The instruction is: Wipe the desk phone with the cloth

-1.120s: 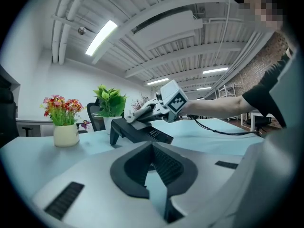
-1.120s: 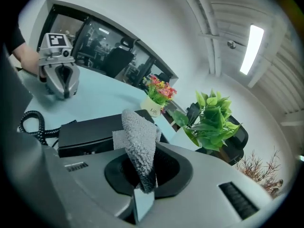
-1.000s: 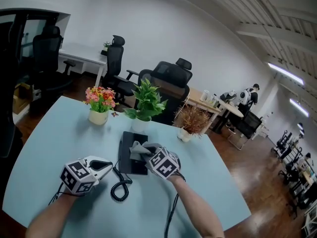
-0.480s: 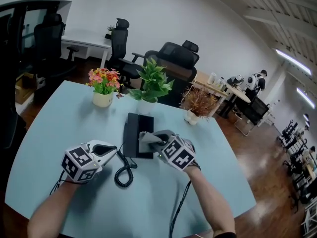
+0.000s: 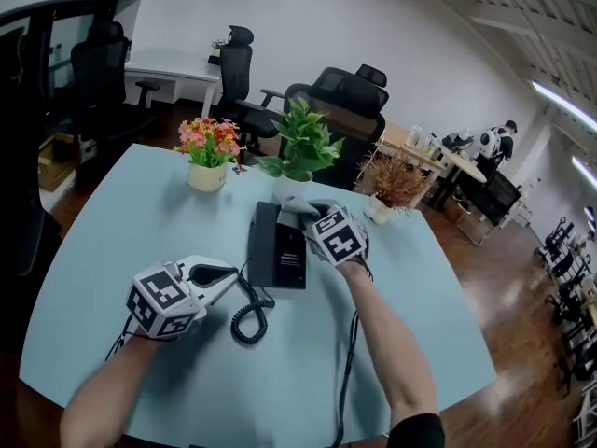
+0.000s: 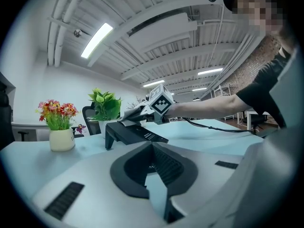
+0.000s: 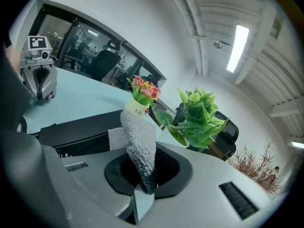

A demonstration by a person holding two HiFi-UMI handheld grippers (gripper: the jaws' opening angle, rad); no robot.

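The cloth (image 7: 139, 146) is pinched between the jaws of the right gripper (image 5: 302, 209) and is laid on the far end of the desk phone (image 5: 278, 250), which lies on the pale blue table (image 5: 131, 222) just in front of the potted plant (image 5: 303, 143). The left gripper (image 5: 224, 274) is held low beside the phone's near left corner, its jaws pressed together on nothing (the coiled cord (image 5: 250, 317) lies right by it). For a good wipe, the cloth is best kept flat under light pressure and drawn in straight strokes along the phone's face; the phone might be steadied so that it is not pushed towards the pots.
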